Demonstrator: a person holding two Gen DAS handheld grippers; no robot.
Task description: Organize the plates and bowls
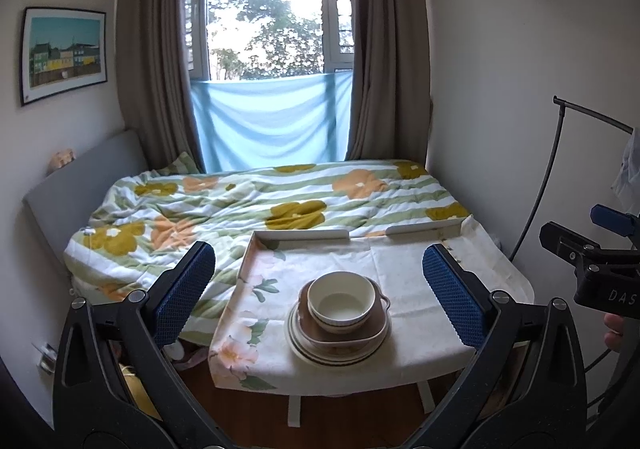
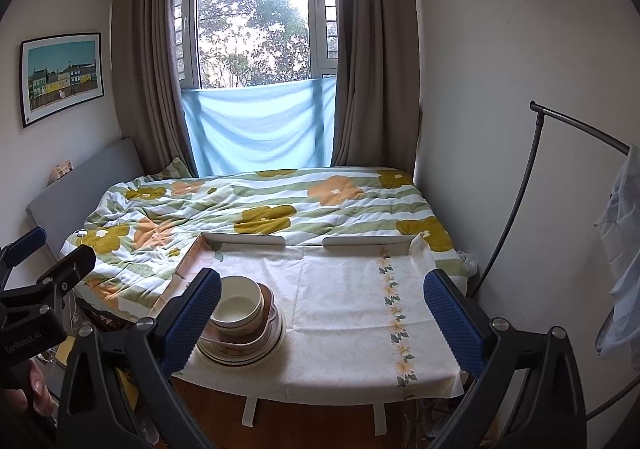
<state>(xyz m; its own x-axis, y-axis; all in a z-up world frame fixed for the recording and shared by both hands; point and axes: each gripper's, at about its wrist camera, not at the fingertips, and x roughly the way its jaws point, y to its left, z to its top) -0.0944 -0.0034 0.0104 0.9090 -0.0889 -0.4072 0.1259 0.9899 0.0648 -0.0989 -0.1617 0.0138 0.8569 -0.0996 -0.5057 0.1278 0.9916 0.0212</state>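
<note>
On the left wall hangs a framed picture [image 1: 64,55] of coloured houses, above a grey headboard [image 1: 86,173]. Beside it, the bed [image 1: 240,209] lies under a flowered quilt of green stripes, running back to the curtained window [image 1: 272,21] with a blue cloth across its lower part. Nearer the cameras stands the table [image 2: 344,313], spread with a pale floral cloth and rimmed by a low white rail at its far edge. The left gripper [image 1: 318,291] hangs over the near side with its blue-padded fingers spread wide and nothing between them. Straight ahead of it, on the left part of the table, sits the stack: a white bowl [image 1: 343,301] nested in a brown square dish [image 1: 352,333], which rests on cream plates [image 1: 316,353] with dark rings (how many plates, I cannot tell). The right gripper [image 2: 322,315] is likewise fully spread and empty, over the bare middle of the cloth, with the stack just behind its left finger. At far right stands a dark clothes rack [image 2: 536,169].
</note>
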